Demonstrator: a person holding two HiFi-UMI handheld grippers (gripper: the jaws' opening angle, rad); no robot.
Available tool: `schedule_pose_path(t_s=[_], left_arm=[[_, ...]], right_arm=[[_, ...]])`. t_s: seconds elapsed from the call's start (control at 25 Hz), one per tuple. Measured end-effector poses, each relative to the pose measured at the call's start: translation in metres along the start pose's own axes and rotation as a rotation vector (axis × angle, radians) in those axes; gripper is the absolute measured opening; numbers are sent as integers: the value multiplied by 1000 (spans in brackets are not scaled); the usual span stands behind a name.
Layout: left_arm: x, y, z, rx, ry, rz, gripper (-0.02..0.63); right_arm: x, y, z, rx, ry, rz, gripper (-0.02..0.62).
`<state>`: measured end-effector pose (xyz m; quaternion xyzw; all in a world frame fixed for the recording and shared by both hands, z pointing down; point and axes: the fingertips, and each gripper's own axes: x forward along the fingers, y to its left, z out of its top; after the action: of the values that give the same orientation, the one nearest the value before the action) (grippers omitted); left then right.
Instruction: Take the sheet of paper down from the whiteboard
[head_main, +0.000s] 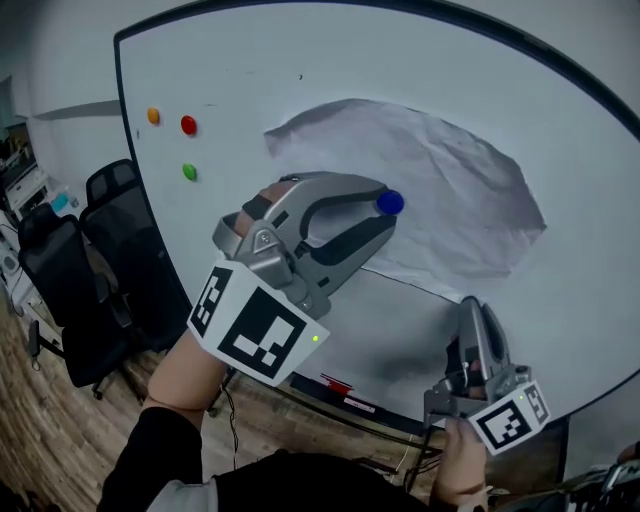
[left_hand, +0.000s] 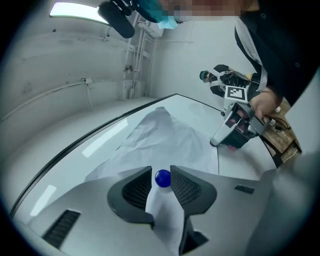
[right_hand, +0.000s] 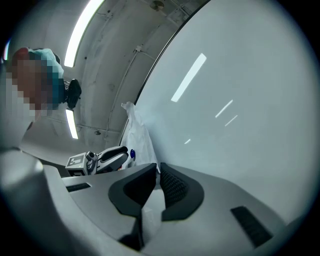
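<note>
The crumpled sheet of paper (head_main: 440, 190) is hanging on the whiteboard (head_main: 300, 70), right of centre in the head view, with its lower edge running down toward the right. The left gripper (head_main: 387, 208) is reaching in from the lower left of that frame to the sheet's left side, and its fingers are standing spread with a small blue magnet (left_hand: 162, 178) sitting between their tips; a sliver of space is showing on one side of the magnet, so they are not squeezing it. A strip of the paper is lying under the fingers in the left gripper view. The right gripper (right_hand: 157, 169) is coming up from the lower right of the head view to the sheet's bottom edge, its fingers nearly pressed together and pinching that edge, which is passing between them in the right gripper view. An orange magnet (head_main: 153, 116), a red magnet (head_main: 188, 125) and a green magnet (head_main: 189, 172) are sitting on the board's upper left, well apart from the paper. Black office chairs (head_main: 60, 290) are standing at the left edge.
</note>
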<state>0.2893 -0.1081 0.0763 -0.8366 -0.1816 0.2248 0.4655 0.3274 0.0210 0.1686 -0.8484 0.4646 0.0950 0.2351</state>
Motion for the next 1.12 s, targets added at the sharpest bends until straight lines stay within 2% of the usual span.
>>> schedule_pose_path(t_s=[0.4, 0.64, 0.84, 1.12], left_arm=[[11, -6, -4, 98, 72, 55, 129], [12, -8, -5, 88, 96, 39, 138], [18, -8, -12, 79, 127, 33, 161], [19, -8, -12, 94, 123, 55, 138]], right_arm=[[2, -3, -2, 49, -2, 14, 32], [1, -1, 2, 24, -6, 34, 32], [1, -2, 2, 52, -16, 29, 32], [1, -2, 3, 40, -12, 45, 32]])
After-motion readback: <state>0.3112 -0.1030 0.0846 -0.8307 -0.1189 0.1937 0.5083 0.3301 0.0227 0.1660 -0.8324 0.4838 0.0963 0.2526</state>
